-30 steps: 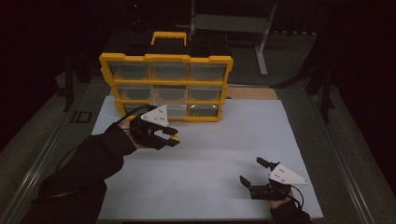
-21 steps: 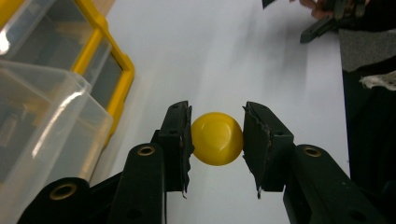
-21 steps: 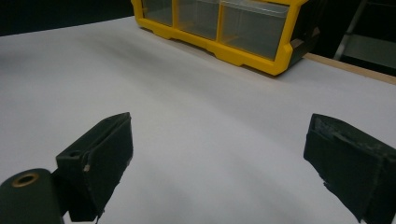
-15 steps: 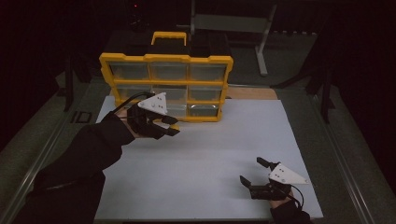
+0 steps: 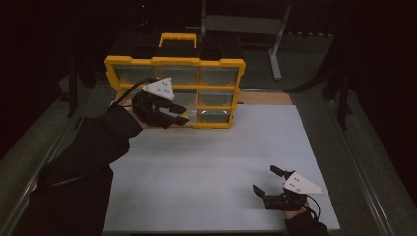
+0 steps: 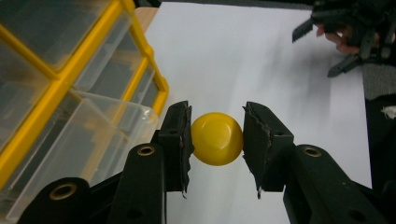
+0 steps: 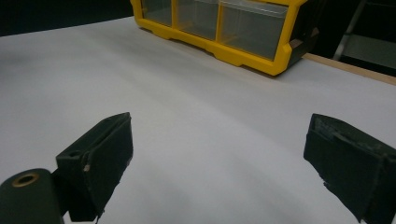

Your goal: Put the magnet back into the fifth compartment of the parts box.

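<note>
1. Left gripper [image 6: 217, 140] is clamped on a yellow ball [image 6: 217, 138]; in the left gripper view both black pads press its sides and the ball sits between the jaw tips, off the surface.
2. In the high view the left gripper [image 5: 178, 118] is held above the far left part of the white table sheet [image 5: 221, 162], just in front of the yellow organizer [image 5: 174, 63]. The ball itself cannot be made out in that view.
3. The organizer stands upright at the far edge of the sheet: yellow frame, carry handle on top, clear drawers in rows.
4. One clear drawer [image 6: 93, 140] is pulled out of the frame. In the left gripper view it lies just left of the jaws; its open rim is near the ball but not touching it.
5. Right gripper [image 5: 268, 184] rests low on the near right part of the sheet, well apart from the organizer and from the left gripper.
6. Right gripper jaws stand wide apart in the right gripper view [image 7: 217, 163], with bare white sheet between them; nothing is held.
7. The person's dark sleeve [image 5: 93, 147] runs from the lower left up to the left gripper.
</note>
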A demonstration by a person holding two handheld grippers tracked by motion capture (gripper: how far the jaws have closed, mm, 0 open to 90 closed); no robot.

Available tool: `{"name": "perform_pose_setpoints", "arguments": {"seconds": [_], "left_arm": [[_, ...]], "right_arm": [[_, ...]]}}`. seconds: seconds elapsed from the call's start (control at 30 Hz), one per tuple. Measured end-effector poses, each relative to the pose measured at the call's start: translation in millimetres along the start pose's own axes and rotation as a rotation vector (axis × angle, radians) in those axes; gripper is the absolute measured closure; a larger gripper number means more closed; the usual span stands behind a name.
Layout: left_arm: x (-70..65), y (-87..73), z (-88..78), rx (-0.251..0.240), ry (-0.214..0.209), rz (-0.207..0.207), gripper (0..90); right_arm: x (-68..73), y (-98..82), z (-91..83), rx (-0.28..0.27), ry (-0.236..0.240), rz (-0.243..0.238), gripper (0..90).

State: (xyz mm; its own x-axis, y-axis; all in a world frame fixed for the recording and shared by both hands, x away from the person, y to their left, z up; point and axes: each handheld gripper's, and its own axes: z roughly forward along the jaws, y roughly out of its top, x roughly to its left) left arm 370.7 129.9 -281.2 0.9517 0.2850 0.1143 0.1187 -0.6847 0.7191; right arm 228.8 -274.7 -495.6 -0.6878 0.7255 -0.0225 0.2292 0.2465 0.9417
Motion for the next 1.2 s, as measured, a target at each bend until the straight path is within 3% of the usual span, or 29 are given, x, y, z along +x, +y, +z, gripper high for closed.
{"name": "perform_pose_setpoints", "arguments": {"seconds": [0.4,0.57,0.77,0.9,1.2], "left_arm": [[29.8,0.0,-1.6,-0.028,0.063,-0.084,62.8],[37.0,-0.1,3.3,-0.024,0.086,-0.104,62.8],[46.8,-0.8,7.6,-0.054,0.119,-0.152,62.7],[51.0,-3.0,12.8,-0.072,0.115,-0.177,62.8],[59.2,-6.7,23.9,-0.094,0.148,-0.23,62.7]], "right_arm": [[-0.8,-0.1,0.0,0.001,0.001,-0.003,8.4],[-1.3,0.2,0.0,-0.002,-0.001,-0.002,8.5],[-1.4,0.6,-0.7,-0.005,-0.001,-0.004,8.5],[-1.9,0.3,-0.8,-0.004,-0.002,0.002,8.4],[-2.3,0.8,-1.2,-0.003,-0.007,0.0,8.5]]}}
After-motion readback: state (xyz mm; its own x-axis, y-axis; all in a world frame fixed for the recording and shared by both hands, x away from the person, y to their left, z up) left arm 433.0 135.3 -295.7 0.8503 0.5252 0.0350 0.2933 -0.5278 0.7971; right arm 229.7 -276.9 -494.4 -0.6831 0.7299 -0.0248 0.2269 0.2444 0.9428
